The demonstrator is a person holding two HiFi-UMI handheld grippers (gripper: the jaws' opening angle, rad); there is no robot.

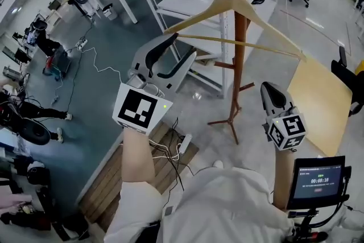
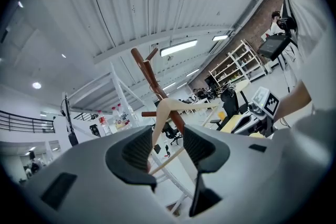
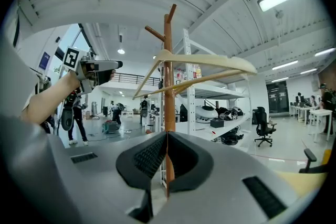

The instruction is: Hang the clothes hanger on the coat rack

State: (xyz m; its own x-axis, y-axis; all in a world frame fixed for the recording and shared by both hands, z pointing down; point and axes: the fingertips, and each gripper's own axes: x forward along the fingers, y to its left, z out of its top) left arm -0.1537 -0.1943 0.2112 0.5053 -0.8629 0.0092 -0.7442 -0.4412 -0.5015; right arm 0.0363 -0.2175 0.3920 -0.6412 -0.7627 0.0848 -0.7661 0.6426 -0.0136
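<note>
- Head view: the wooden clothes hanger sits high on the brown coat rack. Its peak is against the pole, just under the upper pegs, and its two arms slope down on either side. The hook cannot be made out.
- The left gripper is raised to the hanger's left end with its jaws spread. The right gripper is lower, near the pole's right side, well apart from the hanger.
- Left gripper view: the left gripper has its jaws wide apart. The clothes hanger runs down from the coat rack into the gap between them, and neither pad clamps it.
- Right gripper view: the right gripper has its jaws pressed together on nothing. Beyond them the coat rack stands upright, and the clothes hanger lies across the top of its pole.
</note>
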